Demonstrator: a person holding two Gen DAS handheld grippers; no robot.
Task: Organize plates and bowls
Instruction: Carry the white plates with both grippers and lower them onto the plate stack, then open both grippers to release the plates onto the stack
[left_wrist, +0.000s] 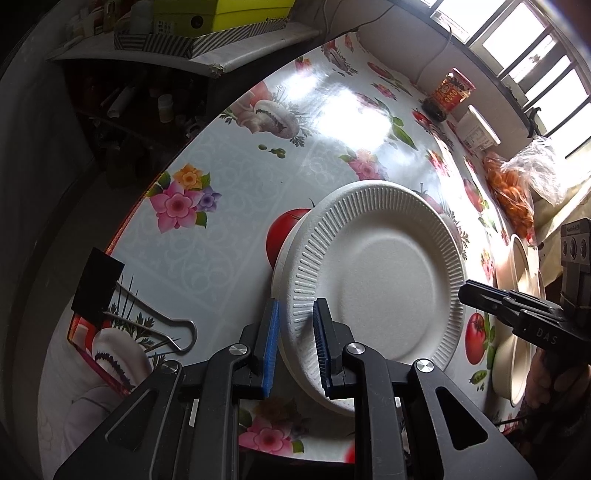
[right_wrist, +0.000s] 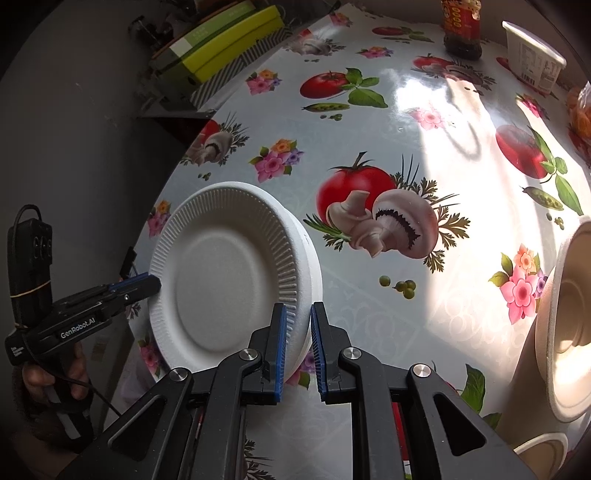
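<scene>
We angled both grippers steeply down over the table (right_wrist: 369, 122). The left gripper (left_wrist: 295, 310) clamped the plate stack's (left_wrist: 384, 269) rim; the right gripper (right_wrist: 298, 314) pinched the opposite rim.

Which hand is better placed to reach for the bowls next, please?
Probably the right. The left tool and right tool each clamp the plates at the rim, but the bowls sit on the right tool's side of the table, across the plates from the left.
</scene>
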